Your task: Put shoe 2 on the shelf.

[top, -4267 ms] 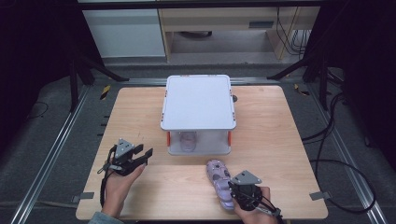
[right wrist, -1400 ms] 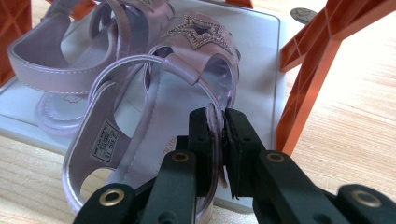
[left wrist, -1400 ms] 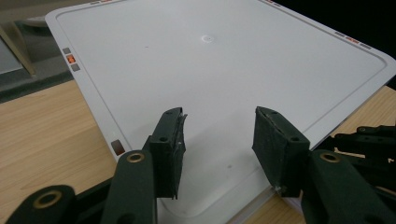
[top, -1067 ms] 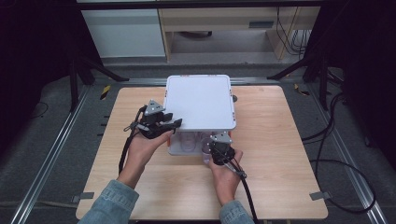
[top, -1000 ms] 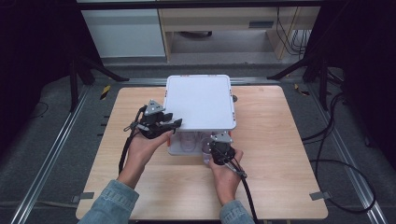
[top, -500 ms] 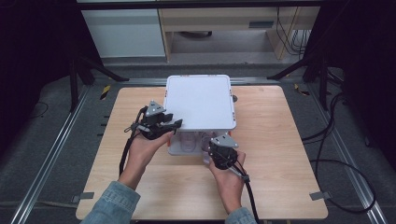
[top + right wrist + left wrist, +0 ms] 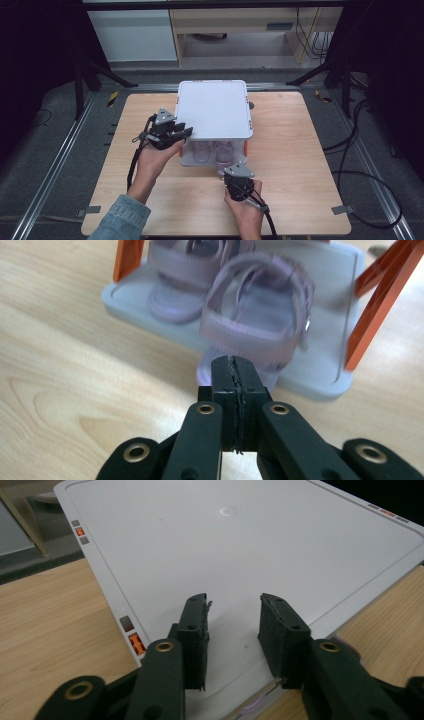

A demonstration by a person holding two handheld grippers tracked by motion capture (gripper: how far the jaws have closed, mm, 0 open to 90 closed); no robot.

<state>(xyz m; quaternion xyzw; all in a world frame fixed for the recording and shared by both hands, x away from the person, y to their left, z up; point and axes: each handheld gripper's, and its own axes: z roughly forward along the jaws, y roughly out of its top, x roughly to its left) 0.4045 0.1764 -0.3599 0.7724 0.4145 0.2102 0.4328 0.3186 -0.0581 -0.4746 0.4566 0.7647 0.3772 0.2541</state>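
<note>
A small rack with a white top (image 7: 214, 107) and orange legs (image 7: 380, 295) stands mid-table. Two purple sandals sit on its grey lower shelf (image 7: 320, 365). The nearer sandal (image 7: 255, 320) has its heel over the shelf's front edge, and the other sandal (image 7: 185, 270) lies behind it. My right gripper (image 7: 233, 362) is shut with nothing between its jaws, its tips just short of that heel. My left gripper (image 7: 232, 610) is open over the top's near left corner (image 7: 250, 540). Its jaws have just been closing and nothing is gripped between them.
The wooden table (image 7: 310, 150) has bare room to the right and in front of the rack. Metal rails (image 7: 55, 165) and cables (image 7: 360, 165) lie on the floor on both sides. A cabinet (image 7: 135, 35) stands beyond the far edge.
My right gripper has drawn back from the rack toward the near edge. The second sandal, which lay on the table earlier, now sits on the shelf. My left gripper has stayed at the corner.
</note>
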